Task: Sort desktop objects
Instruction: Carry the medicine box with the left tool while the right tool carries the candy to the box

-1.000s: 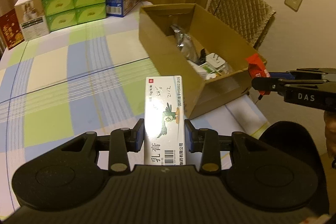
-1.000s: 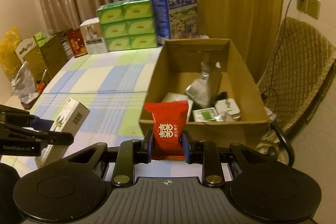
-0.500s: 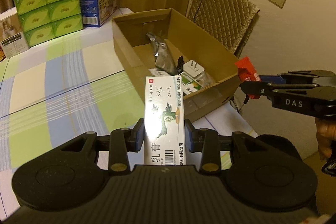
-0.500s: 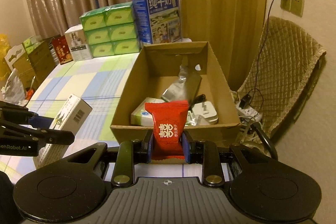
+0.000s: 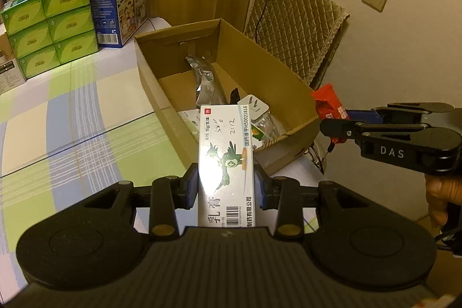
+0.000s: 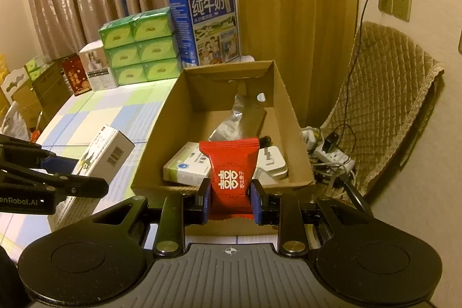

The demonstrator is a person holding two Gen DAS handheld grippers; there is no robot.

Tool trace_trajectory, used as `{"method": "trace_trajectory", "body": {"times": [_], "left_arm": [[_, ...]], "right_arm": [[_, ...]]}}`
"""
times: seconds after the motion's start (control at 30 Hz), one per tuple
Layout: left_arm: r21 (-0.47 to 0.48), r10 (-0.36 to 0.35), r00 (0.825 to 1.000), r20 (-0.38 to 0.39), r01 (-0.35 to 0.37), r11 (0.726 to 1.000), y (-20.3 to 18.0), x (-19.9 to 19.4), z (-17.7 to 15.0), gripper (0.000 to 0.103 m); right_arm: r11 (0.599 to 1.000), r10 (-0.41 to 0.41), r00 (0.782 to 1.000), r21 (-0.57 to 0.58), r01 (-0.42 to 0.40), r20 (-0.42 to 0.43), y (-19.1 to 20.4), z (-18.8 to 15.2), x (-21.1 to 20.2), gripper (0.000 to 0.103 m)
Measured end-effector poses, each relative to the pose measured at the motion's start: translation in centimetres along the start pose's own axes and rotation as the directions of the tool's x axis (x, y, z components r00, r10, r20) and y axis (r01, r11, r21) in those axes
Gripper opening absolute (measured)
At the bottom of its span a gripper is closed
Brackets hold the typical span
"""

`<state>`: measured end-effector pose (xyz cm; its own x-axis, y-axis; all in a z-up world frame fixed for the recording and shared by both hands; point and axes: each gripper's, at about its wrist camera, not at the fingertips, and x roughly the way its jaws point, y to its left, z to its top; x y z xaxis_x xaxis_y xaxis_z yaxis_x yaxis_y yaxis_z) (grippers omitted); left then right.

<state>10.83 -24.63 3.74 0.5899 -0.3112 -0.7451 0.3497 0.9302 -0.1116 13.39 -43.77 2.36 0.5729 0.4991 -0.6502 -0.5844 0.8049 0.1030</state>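
Ointment box (image 5: 225,160): my left gripper (image 5: 225,188) clamps it by the long sides, its far end over the near wall of the carton (image 5: 291,85).
Red packet (image 6: 229,175): pinched upright in my right gripper (image 6: 230,199), just short of the carton's near edge.
Carton: already holds a foil pouch (image 6: 241,120), a white plug (image 5: 254,107) and a flat pack (image 6: 186,166).
Risk, left: releasing now, I think the box could tip over the near wall onto the table (image 5: 72,117).
Risk, right: the packet may fall outside the near wall.
Risk, both: my grippers sit near each other and could knock together.

cardboard box (image 6: 291,117) open-topped, far end bare (near end cluttered)
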Motion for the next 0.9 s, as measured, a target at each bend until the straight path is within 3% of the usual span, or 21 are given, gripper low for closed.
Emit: {"method": "trace_trajectory", "body": {"times": [0.9], "left_arm": [[-0.052,-0.031,0.999,0.016,0.031,0.998,0.6,5.3,5.9,0.033]], "right_arm": [[1.0,-0.009,1.0,-0.027,0.01,0.013,-2.5,4.1,3.8,0.025]]}}
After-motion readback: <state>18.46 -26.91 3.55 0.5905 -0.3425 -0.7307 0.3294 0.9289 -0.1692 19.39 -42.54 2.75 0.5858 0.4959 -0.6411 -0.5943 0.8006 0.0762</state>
